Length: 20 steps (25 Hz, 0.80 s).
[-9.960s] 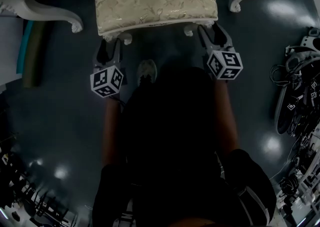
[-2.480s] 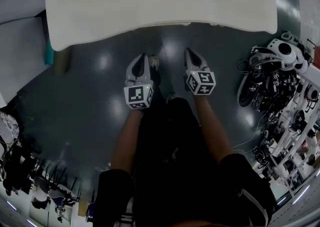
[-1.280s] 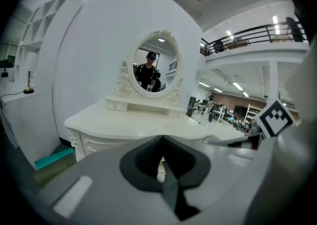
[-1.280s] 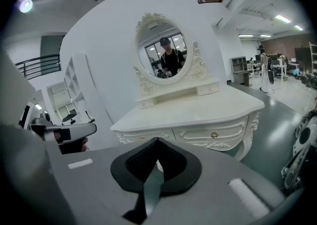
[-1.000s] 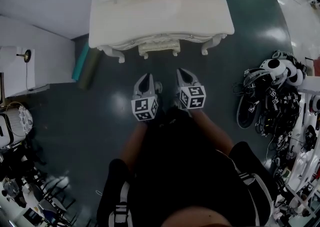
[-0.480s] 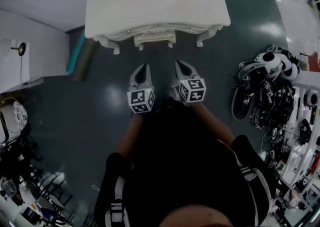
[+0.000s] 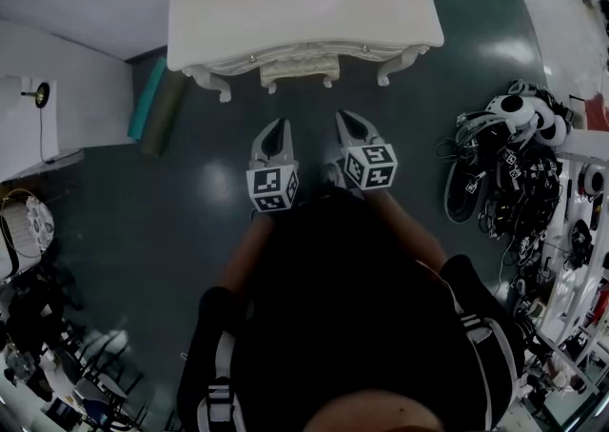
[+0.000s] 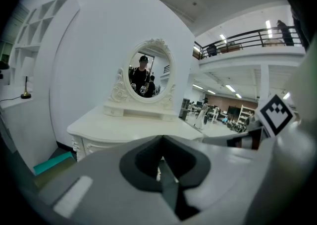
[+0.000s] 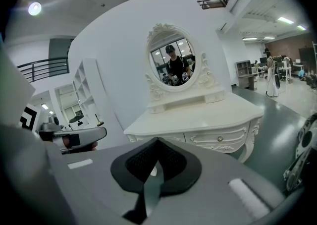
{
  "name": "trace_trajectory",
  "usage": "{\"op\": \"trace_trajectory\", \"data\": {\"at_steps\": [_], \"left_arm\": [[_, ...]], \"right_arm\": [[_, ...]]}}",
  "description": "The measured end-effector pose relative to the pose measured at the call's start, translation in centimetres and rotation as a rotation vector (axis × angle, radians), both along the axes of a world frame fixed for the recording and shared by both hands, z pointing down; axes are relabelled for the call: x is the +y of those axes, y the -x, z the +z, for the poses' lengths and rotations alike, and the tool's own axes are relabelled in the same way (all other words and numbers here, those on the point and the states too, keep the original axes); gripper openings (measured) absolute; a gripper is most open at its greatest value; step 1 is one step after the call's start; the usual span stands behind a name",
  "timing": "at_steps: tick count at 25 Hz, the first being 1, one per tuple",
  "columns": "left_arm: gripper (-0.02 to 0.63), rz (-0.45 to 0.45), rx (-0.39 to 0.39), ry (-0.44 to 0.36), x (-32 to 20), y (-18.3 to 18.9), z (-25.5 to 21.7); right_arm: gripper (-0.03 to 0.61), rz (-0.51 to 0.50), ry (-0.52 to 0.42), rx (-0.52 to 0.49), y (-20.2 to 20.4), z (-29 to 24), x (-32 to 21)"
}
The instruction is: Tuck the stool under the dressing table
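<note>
Under the white desk (image 7: 304, 11), between its front legs, the stool (image 7: 300, 69) sits tucked in with only its front edge showing. Near it, over the dark floor (image 7: 171, 221), the left gripper (image 7: 279, 127) and right gripper (image 7: 344, 120) hover side by side, each with jaws pressed together on nothing. An oval mirror (image 8: 148, 73) stands on the desk.

Dressing table (image 7: 304, 11) smooth, white-painted, satin; floor (image 7: 190, 230) dark, glossy, reflective.
</note>
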<state>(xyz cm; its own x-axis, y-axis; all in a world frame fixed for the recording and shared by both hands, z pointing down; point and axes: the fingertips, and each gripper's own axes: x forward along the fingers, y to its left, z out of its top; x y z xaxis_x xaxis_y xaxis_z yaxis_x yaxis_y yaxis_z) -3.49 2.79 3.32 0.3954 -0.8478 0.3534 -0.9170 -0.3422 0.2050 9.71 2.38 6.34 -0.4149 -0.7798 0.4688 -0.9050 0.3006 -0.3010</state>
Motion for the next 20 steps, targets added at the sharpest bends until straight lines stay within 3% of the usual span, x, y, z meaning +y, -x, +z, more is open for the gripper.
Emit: {"op": "trace_trajectory", "data": {"at_steps": [20], "left_arm": [[0.006, -0.008, 0.005, 0.007, -0.04, 0.19, 0.31]], "right_arm": [[-0.003, -0.015, 0.002, 0.023, 0.17, -0.02, 0.33]]}}
